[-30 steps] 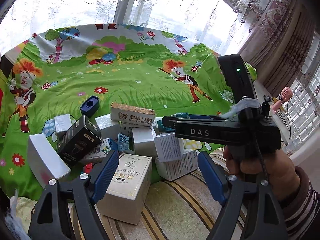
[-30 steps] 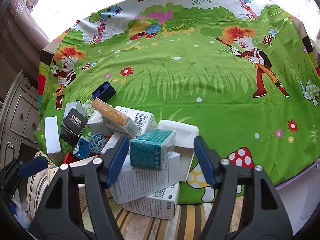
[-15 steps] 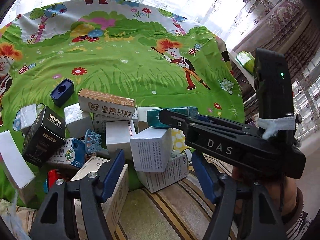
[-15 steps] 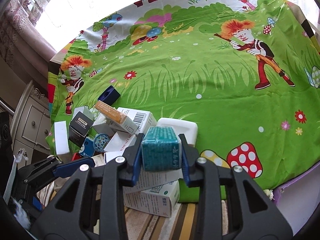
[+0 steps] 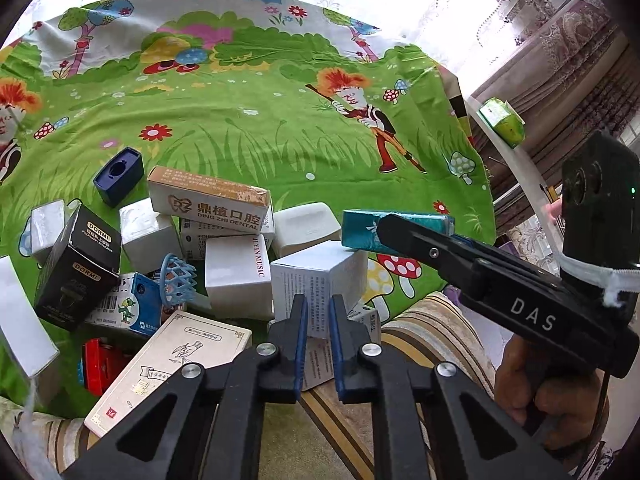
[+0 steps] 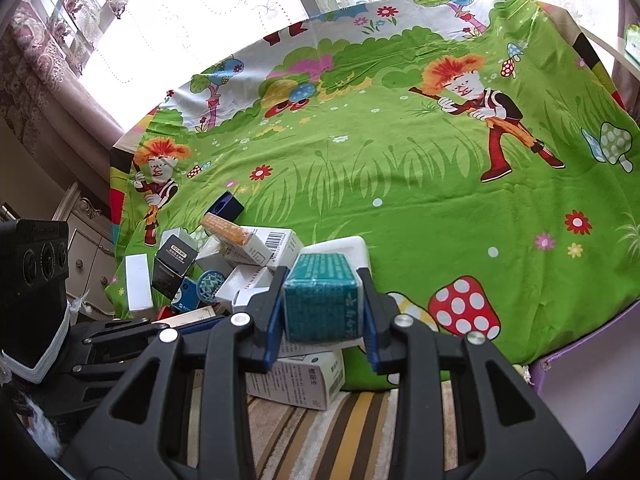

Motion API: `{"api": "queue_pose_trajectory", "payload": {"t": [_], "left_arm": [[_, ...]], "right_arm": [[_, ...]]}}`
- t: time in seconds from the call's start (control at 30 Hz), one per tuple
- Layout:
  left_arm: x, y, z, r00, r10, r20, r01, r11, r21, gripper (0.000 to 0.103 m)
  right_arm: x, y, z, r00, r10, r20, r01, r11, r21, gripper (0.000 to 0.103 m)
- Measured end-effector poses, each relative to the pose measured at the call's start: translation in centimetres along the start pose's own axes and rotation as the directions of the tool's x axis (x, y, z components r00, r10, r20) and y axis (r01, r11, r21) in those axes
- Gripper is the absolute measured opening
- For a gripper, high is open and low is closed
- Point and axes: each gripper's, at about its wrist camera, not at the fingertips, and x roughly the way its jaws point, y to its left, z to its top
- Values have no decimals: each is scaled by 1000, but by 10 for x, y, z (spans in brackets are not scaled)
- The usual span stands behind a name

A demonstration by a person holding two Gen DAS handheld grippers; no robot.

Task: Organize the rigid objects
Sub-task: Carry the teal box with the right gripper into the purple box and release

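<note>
The green cartoon sheet is the biggest thing in front of me, and most of it lies bare beyond the clutter, so that is where I would build my order. Across its near edge, partly spilling onto the striped cushion, sits the heap of boxes, leaning on one another at all angles. My right gripper has just been closing, and the teal box is between its jaws, gripped on its two long sides at the near end, with its far end running out over the white tub behind. I judge the step in hand to be lifting this box clear of the heap. To do it well I should raise it straight up before I carry it anywhere, because the white printed box and its neighbours underneath look loosely balanced and a sideways drag could tip them. Since I hold the box near one end, I expect the far end to want to droop, so I would keep the wrist steady and move slowly. My left gripper is clenched with nothing that I can see between its jaws, hanging just before the white printed box; I would keep it low there to steady the heap. The blue pads sit flat on the teal wrapper, which looks glossy, so I would not loosen the squeeze until the box rests on the sheet.
</note>
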Motion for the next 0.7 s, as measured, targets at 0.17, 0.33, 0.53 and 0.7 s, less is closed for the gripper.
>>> {"api": "queue_pose_trajectory", "payload": {"t": [0.17, 0.33, 0.53, 0.7], "left_arm": [[-1, 3, 0, 1000, 12, 9, -12, 1000, -29, 21], [-4, 11, 4, 1000, 3, 29, -1, 998, -68, 53], [3, 13, 10, 999, -31, 9, 32, 996, -89, 53], [11, 14, 6, 997, -64, -38, 59, 991, -121, 54]], "right_arm": [[-4, -9, -5, 1000, -1, 0, 1, 1000, 25, 37], [-5, -20, -9, 1000, 7, -8, -6, 998, 63, 37], [-11, -40, -16, 1000, 10, -13, -8, 993, 121, 37], [-2, -51, -23, 997, 23, -68, -12, 988, 152, 37]]}}
